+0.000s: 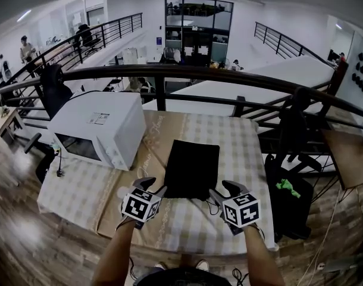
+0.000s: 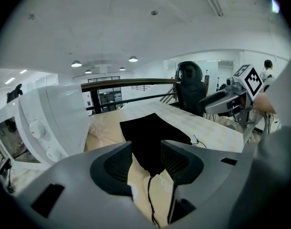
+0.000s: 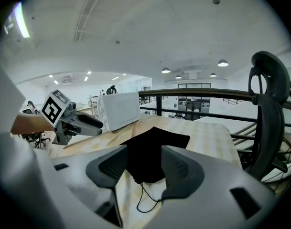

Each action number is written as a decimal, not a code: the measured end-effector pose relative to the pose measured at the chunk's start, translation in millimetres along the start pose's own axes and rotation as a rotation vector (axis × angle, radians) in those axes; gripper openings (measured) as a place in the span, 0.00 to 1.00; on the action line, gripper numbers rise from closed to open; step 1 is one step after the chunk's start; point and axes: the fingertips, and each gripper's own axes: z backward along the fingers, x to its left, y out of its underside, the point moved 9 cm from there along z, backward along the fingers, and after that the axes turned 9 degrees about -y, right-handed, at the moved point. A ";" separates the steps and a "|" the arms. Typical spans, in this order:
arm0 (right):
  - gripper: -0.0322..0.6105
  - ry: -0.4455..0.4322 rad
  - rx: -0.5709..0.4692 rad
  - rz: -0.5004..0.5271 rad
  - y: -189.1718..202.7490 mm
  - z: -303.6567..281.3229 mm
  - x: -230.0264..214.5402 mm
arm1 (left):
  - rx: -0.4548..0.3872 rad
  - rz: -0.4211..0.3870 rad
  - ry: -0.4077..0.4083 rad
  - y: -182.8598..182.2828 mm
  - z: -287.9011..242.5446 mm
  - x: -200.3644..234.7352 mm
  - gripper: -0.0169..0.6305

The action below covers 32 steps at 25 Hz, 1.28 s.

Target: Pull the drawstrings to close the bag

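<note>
The fingers (image 2: 112, 165) of the left gripper (image 2: 146, 162) are standing wide apart and holding nothing. One near corner of the black bag (image 2: 152, 135) is lying in the gap between them, and its drawstring (image 2: 149, 191) is trailing out of that corner toward the gripper's body, loose on the checked cloth (image 2: 212, 130). The right gripper (image 3: 144, 168) is mirroring this. Its fingers (image 3: 181, 171) are also spread and empty, the bag's other near corner is sitting between them, and a second cord (image 3: 141, 190) is curling in a slack loop just short of the fingertips.

In the head view both grippers (image 1: 155, 186) (image 1: 224, 190) are hovering at the bag's near edge, one at each corner. The rest of the bag (image 1: 191, 167) is stretching flat away from the fingers, and a white microwave (image 1: 101, 127) is standing well off beyond the left fingers.

The bag is looking like thin, limp fabric: light, soft, and likely to slide or bunch on the cloth rather than stay put once pulled. The cords are looking fine and floppy, so they are probably slipping easily out of a shallow pinch. The sensible hold seems to be on each cord close to where it is leaving the corner, pressed well into the ribbed pads. The two pulls probably need to run outward in opposite directions so the mouth gathers. Nothing here is looking fragile, but catching fabric along with a cord would likely stop the mouth from cinching.
</note>
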 end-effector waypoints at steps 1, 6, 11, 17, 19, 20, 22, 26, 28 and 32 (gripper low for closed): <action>0.40 -0.004 0.011 0.000 3.5 -2.9 -0.3 | 0.013 -0.006 0.006 4.5 -2.9 -0.8 0.31; 0.40 -0.028 0.063 -0.020 22.9 -17.6 -2.9 | 0.097 -0.064 0.035 28.5 -18.9 -5.0 0.31; 0.39 -0.052 0.108 -0.049 36.0 -30.6 -6.1 | 0.147 -0.069 0.053 45.2 -30.6 -4.3 0.31; 0.39 -0.080 0.189 -0.027 53.0 -45.4 -6.6 | 0.205 -0.103 0.082 57.7 -42.6 -2.6 0.31; 0.39 -0.088 0.209 -0.029 59.5 -49.8 -6.2 | 0.222 -0.110 0.093 62.3 -45.7 -2.4 0.31; 0.39 -0.091 0.216 -0.031 62.3 -51.9 -6.2 | 0.230 -0.114 0.099 64.7 -47.5 -2.3 0.31; 0.38 -0.095 0.231 -0.031 66.0 -56.1 -6.9 | 0.244 -0.118 0.107 67.9 -50.7 -1.5 0.31; 0.37 -0.103 0.267 -0.029 72.2 -64.4 -8.6 | 0.267 -0.124 0.125 71.7 -56.1 0.2 0.31; 0.37 -0.108 0.285 -0.031 76.4 -67.8 -8.8 | 0.279 -0.134 0.137 73.5 -58.3 0.0 0.31; 0.37 -0.113 0.317 -0.030 85.2 -73.1 -9.6 | 0.311 -0.142 0.155 79.5 -62.9 -1.0 0.31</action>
